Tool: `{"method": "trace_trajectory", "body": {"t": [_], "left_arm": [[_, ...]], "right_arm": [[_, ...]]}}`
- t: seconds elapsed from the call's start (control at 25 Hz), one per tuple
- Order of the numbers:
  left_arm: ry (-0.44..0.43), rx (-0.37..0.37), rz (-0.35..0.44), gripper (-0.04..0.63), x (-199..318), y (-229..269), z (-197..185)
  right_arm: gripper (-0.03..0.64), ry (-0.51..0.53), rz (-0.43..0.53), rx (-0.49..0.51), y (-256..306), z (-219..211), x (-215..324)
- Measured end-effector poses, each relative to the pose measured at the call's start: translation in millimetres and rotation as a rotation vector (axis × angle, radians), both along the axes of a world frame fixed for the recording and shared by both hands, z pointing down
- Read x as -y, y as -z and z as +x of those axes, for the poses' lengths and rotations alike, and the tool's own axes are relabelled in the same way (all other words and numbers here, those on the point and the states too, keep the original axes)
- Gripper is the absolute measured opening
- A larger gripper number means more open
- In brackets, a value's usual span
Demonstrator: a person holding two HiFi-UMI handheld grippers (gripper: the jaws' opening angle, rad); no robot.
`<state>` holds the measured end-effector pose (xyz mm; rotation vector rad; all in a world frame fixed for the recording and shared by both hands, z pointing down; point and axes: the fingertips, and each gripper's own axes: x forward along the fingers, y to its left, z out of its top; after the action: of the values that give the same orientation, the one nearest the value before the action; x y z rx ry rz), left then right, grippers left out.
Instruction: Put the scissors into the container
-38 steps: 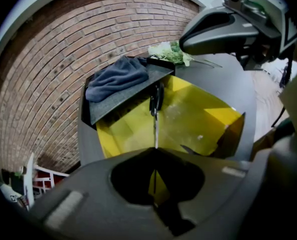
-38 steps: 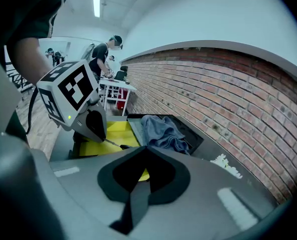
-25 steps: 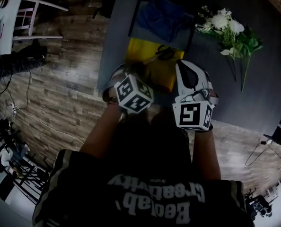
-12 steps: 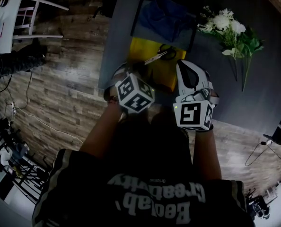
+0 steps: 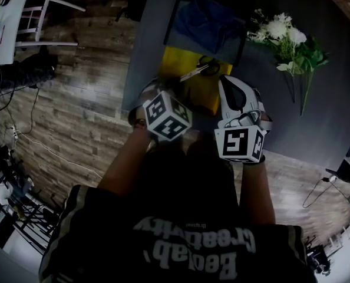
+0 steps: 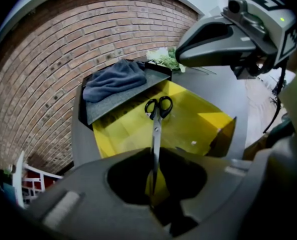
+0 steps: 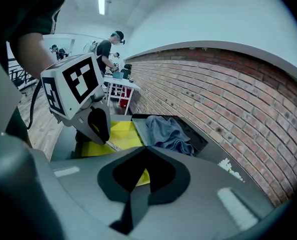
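Note:
Black-handled scissors (image 5: 201, 69) lie aslant in the open yellow container (image 5: 192, 96) on the dark table. In the left gripper view the handles point away and the blade (image 6: 156, 126) runs back into my left gripper (image 6: 152, 159). Its jaws have just been opening, and the blade tip sits between them with yellow showing beside it. From above, the left gripper (image 5: 170, 86) hangs over the container's near left edge. My right gripper (image 5: 223, 81) is shut and holds nothing, hovering at the container's near right corner. The right gripper view (image 7: 143, 151) looks across the container (image 7: 119, 134).
A grey tray with a blue cloth (image 5: 207, 19) adjoins the container's far side. White flowers (image 5: 290, 40) lie on the table (image 5: 322, 111) to the right. Wooden floor and a white chair (image 5: 33, 22) are at the left. People (image 7: 108, 49) stand far off.
Both grippers and the scissors keep their places; only the head view has shifted slightly.

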<state>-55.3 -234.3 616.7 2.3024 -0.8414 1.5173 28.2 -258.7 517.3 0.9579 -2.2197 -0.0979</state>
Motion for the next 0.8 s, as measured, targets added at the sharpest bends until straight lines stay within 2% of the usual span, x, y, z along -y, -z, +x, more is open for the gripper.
{"method": "trace_trajectory", "body": {"t": [0.32, 0.8], "left_arm": [[0.012, -0.037, -0.041, 0.098, -2.5, 0.8, 1.6], [0.03, -0.043, -0.018, 0.1, 0.6, 4.1, 1.1]], "right_arm": [[0.006, 0.014, -0.005, -0.002, -0.7, -3.8, -0.6], [0.006, 0.019, -0.009, -0.01, -1.8, -1.4, -4.6]]}}
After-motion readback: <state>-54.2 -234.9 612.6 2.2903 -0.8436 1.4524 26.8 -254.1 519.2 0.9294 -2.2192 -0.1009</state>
